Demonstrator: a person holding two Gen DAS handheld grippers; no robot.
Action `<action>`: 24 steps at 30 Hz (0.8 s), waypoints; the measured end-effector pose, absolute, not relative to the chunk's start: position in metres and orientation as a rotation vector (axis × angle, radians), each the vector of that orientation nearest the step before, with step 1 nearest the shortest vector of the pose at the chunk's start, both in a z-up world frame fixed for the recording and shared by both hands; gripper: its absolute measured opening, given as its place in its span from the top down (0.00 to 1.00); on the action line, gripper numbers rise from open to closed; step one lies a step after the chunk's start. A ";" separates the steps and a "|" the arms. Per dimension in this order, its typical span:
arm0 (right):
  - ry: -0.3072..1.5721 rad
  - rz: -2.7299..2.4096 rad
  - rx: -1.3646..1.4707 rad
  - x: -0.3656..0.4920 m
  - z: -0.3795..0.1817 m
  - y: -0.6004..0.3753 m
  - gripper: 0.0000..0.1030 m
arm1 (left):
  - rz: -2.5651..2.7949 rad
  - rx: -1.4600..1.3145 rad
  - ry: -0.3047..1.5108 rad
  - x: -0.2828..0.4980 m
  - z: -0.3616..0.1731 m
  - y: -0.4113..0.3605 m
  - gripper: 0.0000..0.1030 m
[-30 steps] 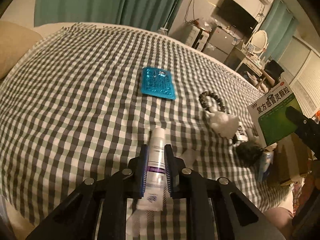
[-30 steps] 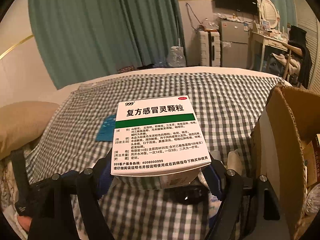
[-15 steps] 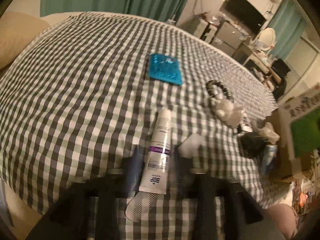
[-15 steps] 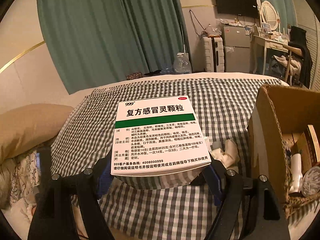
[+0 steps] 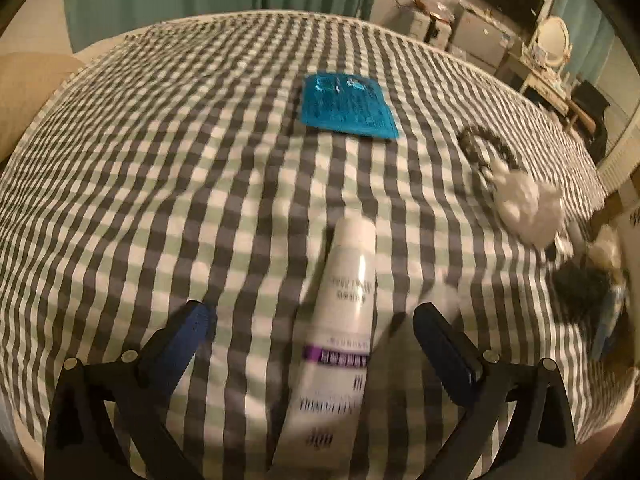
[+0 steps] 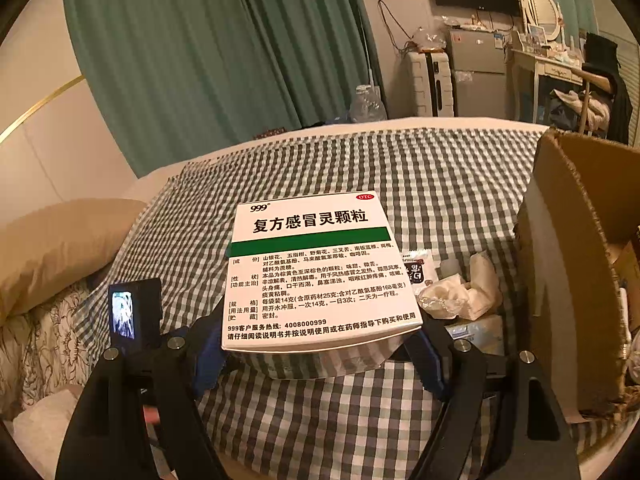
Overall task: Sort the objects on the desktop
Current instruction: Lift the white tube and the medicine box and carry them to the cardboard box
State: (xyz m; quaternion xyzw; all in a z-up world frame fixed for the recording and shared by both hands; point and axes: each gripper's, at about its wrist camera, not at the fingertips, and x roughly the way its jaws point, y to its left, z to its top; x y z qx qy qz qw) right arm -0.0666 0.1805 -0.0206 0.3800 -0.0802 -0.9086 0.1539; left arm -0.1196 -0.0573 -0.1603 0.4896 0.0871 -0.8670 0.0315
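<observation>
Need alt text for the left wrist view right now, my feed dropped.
The left tool is open, its blue-padded fingers straddling a white tube lying on the checked cloth without touching it. Beyond lie a blue packet, a dark bead bracelet and a white fluffy item to the right.

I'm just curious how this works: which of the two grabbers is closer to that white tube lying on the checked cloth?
Left. The left gripper sits open with the white tube lying between its fingers. The right gripper is clamped on the medicine box, and no tube shows in its view.
</observation>
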 end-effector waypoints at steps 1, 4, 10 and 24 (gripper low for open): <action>-0.235 -2.603 1.095 -0.068 -0.023 0.182 0.25 | -2.663 1.509 0.290 -0.121 -0.161 -0.060 0.00; -0.258 -2.593 1.110 -0.071 -0.027 0.185 0.25 | -2.639 1.517 0.333 -0.125 -0.162 -0.065 0.00; -0.265 -2.580 1.123 -0.067 -0.030 0.184 0.25 | -2.669 1.522 0.292 -0.122 -0.162 -0.064 0.00; -0.247 -2.584 1.094 -0.058 -0.022 0.177 0.24 | -2.727 1.468 0.392 -0.099 -0.145 -0.083 0.72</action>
